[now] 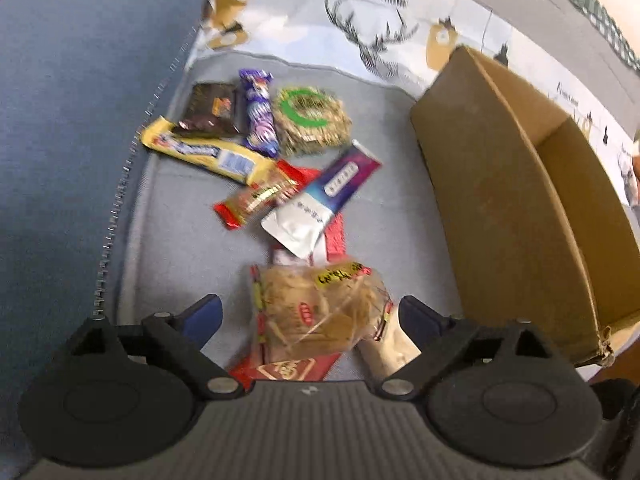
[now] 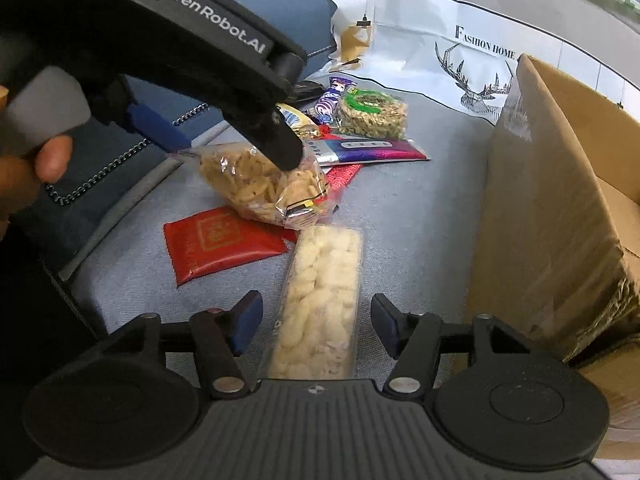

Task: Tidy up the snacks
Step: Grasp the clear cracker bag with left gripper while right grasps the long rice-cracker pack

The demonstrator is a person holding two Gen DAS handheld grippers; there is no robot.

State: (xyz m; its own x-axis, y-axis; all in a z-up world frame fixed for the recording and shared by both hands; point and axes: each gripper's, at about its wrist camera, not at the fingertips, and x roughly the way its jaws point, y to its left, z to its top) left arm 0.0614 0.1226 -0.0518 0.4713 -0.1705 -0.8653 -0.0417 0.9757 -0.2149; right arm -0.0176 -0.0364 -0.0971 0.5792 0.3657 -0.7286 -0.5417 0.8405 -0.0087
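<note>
Several snack packs lie on a grey-blue cushion. My left gripper is open, its fingers on either side of a clear bag of crackers; in the right wrist view the same left gripper sits over that bag. My right gripper is open around a long clear pack of pale puffs, which also shows in the left view. A red packet lies beside it. An open cardboard box stands to the right.
Farther back lie a yellow bar, a purple pack, a dark packet, a round green-labelled cake, a purple-and-silver sachet and a red bar. A blue backrest rises on the left. A deer-print cloth lies behind.
</note>
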